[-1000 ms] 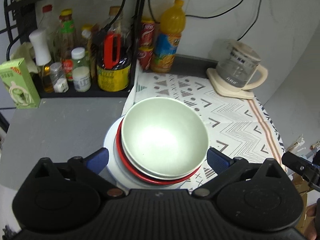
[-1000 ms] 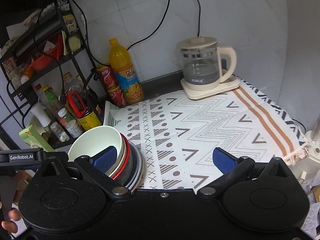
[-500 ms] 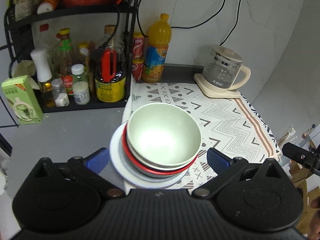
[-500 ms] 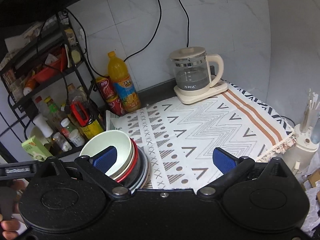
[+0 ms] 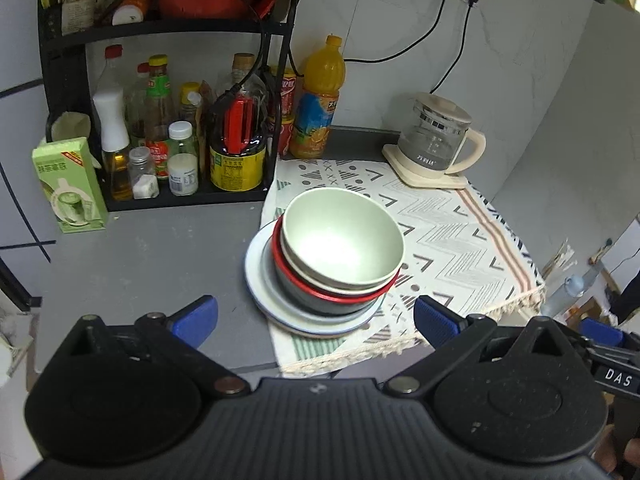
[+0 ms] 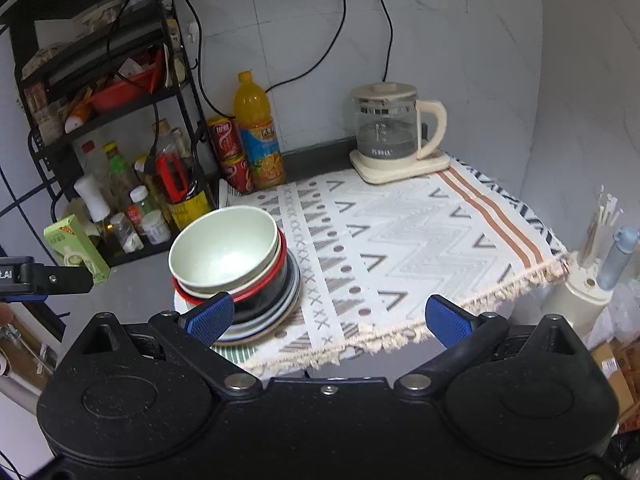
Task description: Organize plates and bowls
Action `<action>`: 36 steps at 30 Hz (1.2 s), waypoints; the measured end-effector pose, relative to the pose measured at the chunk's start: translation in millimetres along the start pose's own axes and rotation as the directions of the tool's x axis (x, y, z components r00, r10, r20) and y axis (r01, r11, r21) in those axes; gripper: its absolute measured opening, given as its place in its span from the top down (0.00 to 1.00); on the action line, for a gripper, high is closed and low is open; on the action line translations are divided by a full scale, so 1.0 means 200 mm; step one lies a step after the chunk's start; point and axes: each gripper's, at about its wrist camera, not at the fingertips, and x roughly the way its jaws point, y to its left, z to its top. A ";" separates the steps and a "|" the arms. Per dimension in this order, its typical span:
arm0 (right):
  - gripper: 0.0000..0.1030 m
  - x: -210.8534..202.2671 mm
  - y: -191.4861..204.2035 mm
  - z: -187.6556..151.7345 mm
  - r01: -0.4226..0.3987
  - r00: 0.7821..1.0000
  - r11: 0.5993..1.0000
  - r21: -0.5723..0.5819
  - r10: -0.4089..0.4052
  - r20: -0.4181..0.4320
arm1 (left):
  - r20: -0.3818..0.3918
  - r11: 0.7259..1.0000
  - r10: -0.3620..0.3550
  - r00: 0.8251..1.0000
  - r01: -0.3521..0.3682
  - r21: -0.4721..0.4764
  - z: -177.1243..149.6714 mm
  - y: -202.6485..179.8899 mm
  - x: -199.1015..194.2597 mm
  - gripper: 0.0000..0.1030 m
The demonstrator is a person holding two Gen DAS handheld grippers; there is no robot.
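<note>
A stack of dishes stands at the left edge of the patterned cloth [image 5: 452, 240]: a pale green bowl [image 5: 340, 240] on top, a red-rimmed dark bowl [image 5: 320, 296] under it, and white plates [image 5: 256, 276] at the bottom. The green bowl [image 6: 224, 248] also shows in the right wrist view. My left gripper [image 5: 316, 318] is open and empty, pulled back in front of the stack. My right gripper [image 6: 328, 318] is open and empty, in front of the cloth's fringed edge, right of the stack.
A black rack [image 5: 168, 120] with bottles and jars stands at the back left, a green carton [image 5: 70, 188] beside it. An orange juice bottle [image 5: 318, 100], cans and a glass kettle [image 5: 436, 140] stand by the wall. A holder with sticks [image 6: 588, 276] is off the counter's right.
Both grippers have drawn back and up from the stack, which now looks smaller and farther away. The dishes have not moved. Both grippers stay open.
</note>
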 end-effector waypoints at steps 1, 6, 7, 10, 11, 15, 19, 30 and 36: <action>0.00 -0.01 0.00 -0.01 -0.005 1.000 1.000 0.003 0.005 0.004 | 0.000 1.000 -0.008 1.000 0.008 0.000 -0.01 0.01 -0.01 0.00; 0.00 -0.08 0.03 -0.03 -0.016 1.000 1.000 -0.004 0.016 0.022 | 0.009 1.000 0.002 1.000 -0.002 0.008 -0.08 0.03 -0.06 0.00; 0.00 -0.10 0.04 -0.04 -0.016 0.999 1.000 -0.010 0.017 0.027 | 0.013 1.000 -0.004 1.000 0.004 0.009 -0.10 0.04 -0.07 0.00; 0.00 -0.11 0.05 -0.06 -0.013 0.999 1.000 -0.012 0.013 0.030 | 0.011 1.000 0.005 1.000 -0.005 0.019 -0.15 0.05 -0.08 0.00; 0.00 -0.12 0.04 -0.07 -0.013 0.999 1.000 -0.010 0.014 0.029 | 0.008 1.000 0.005 1.000 -0.005 0.015 -0.16 0.06 -0.08 0.00; 0.00 -0.15 0.04 -0.11 -0.021 0.999 1.000 -0.009 0.021 0.025 | 0.016 0.999 0.017 1.000 -0.018 0.031 -0.21 0.07 -0.11 0.00; 0.00 -0.18 0.05 -0.13 -0.042 0.999 0.999 -0.023 0.043 0.028 | 0.014 0.999 0.032 0.999 -0.032 0.044 -0.24 0.07 -0.13 0.00; 0.00 -0.20 0.03 -0.14 -0.049 0.998 0.999 0.002 0.049 0.037 | 0.006 0.997 0.055 0.998 -0.055 0.060 -0.29 0.10 -0.17 0.00; 0.00 -0.19 0.05 -0.15 -0.056 0.998 0.998 -0.007 0.056 0.029 | 0.002 0.996 0.061 0.998 -0.061 0.060 -0.29 0.11 -0.17 0.00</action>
